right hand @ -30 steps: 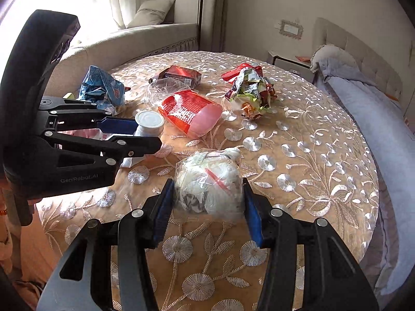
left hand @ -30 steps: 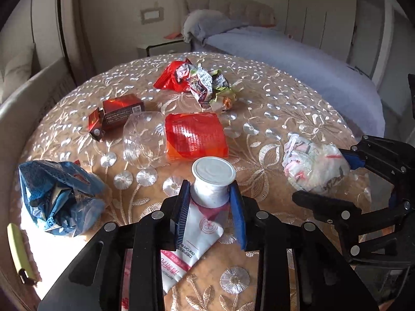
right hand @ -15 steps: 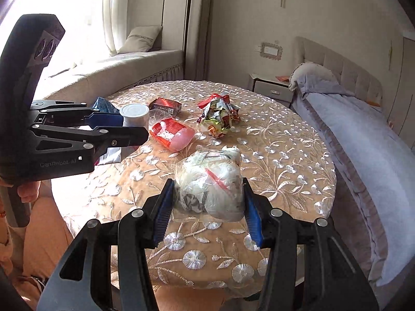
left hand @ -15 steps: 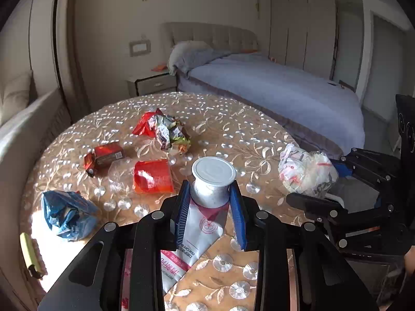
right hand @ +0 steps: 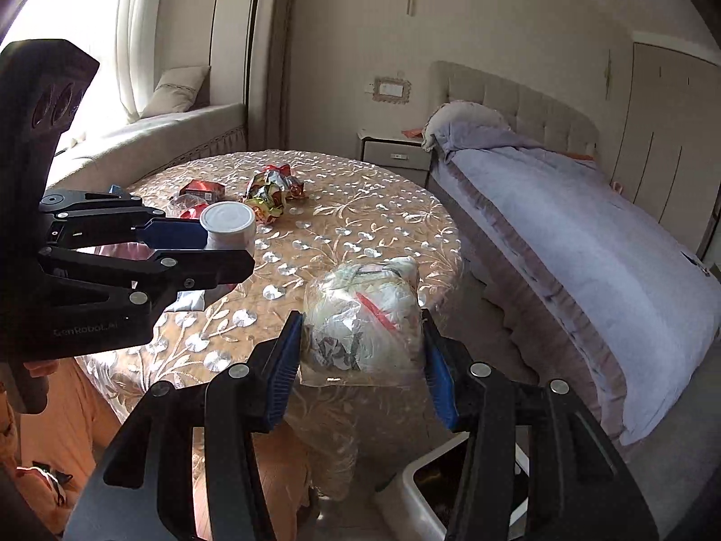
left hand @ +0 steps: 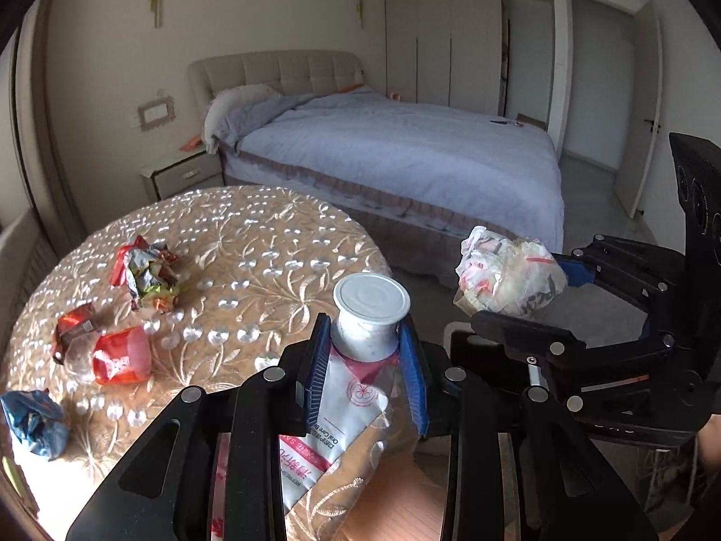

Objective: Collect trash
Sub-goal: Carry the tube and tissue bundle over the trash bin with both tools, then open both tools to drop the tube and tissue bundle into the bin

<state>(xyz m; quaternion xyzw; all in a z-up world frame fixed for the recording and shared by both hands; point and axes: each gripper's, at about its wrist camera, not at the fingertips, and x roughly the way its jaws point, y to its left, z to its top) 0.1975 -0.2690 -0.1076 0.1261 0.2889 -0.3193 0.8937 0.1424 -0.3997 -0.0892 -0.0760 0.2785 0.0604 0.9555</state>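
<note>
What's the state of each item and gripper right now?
left gripper: shut on tube
tube: capped, held off table
right gripper: shut on bagged wad
bagged wad: crumpled, held
wrapper pile: crumpled, on table
blue bag: crumpled, on table

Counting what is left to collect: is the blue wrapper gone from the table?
No, the blue wrapper lies crumpled at the near left edge of the table in the left wrist view.

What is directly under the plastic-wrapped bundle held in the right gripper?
Below the plastic-wrapped bundle hangs the tablecloth edge, with a white bin on the floor. The right gripper fingers cover most of the bin.
</note>
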